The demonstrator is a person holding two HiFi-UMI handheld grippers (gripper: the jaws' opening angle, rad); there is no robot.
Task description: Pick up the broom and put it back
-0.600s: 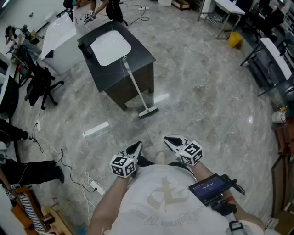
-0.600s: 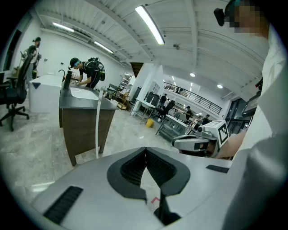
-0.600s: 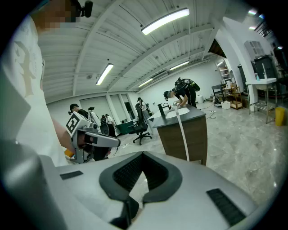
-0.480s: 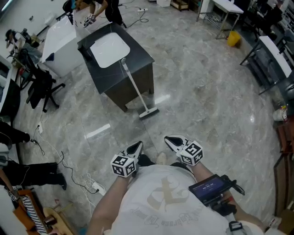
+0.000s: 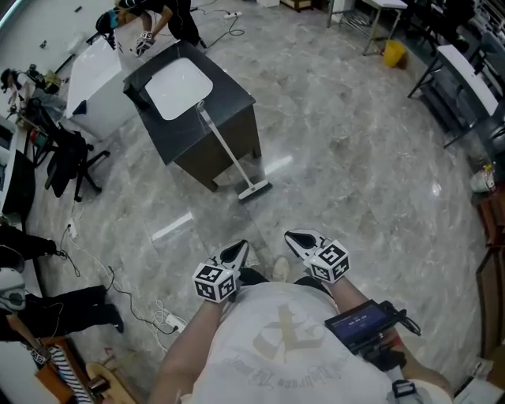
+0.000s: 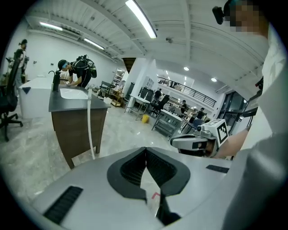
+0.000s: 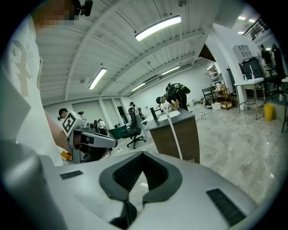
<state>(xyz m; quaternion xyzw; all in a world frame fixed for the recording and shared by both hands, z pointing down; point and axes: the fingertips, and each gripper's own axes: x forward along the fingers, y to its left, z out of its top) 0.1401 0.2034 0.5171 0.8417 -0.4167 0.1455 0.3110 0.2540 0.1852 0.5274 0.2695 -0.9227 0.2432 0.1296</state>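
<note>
The broom (image 5: pixel 226 151) has a white handle that leans against the front of a dark cabinet (image 5: pixel 229 126). Its flat head (image 5: pixel 255 190) rests on the marble floor. Both grippers hover close to my body, well short of the broom. My left gripper (image 5: pixel 237 251) is shut with nothing in it, and so is my right gripper (image 5: pixel 298 238). In the left gripper view the handle (image 6: pixel 90 130) stands ahead to the left, beyond the jaws' tips (image 6: pixel 145 150), which touch. In the right gripper view the handle (image 7: pixel 174 134) rises ahead of the shut jaws (image 7: pixel 143 155).
The cabinet carries a white basin (image 5: pixel 178 87). A person in dark clothes (image 5: pixel 154 16) bends over a white counter (image 5: pixel 91 75) behind it. An office chair (image 5: pixel 67 154) and floor cables (image 5: pixel 154 314) lie at left. Tables (image 5: pixel 465 75) and a yellow bucket (image 5: pixel 394 53) stand at right.
The head view has shifted a little, so the cabinet sits slightly further left. Both grippers stay shut in the same place before my body. The broom has not moved.
</note>
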